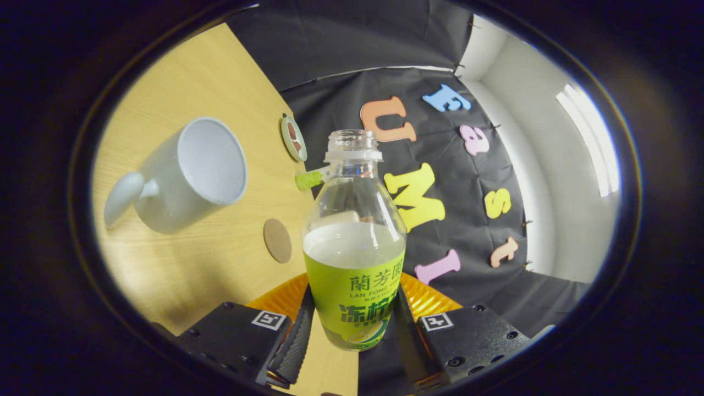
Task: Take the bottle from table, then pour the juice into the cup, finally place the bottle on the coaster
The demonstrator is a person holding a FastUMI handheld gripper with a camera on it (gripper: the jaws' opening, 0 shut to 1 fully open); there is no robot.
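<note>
Grip: your gripper (352,330) has the bottle (355,242) clamped between both fingers, low on the label.
Bottle: it has no cap and is roughly half full of pale juice. It looks lifted and the whole view is rolled, so you seem to be carrying it toward the pour.
Cup: the grey cup (190,173) stands on the wooden table (181,82) off to the side of the bottle's neck, mouth open, handle pointing away from the bottle.
Coaster: the small brown coaster (277,240) lies on the table between the cup and the bottle, apart from both.
Step in hand: bring the bottle's mouth over the cup's opening before you tip further. Tilt slowly, since the level is well below the neck and juice will arrive late, then quickly.
Watch: keep the squeeze steady, because a smooth label can slip.
Hard to tell: the bottle's base is hidden behind the fingers. An orange dish (434,300) and a small round dish (293,137) at the table's edge are partly cut off.
</note>
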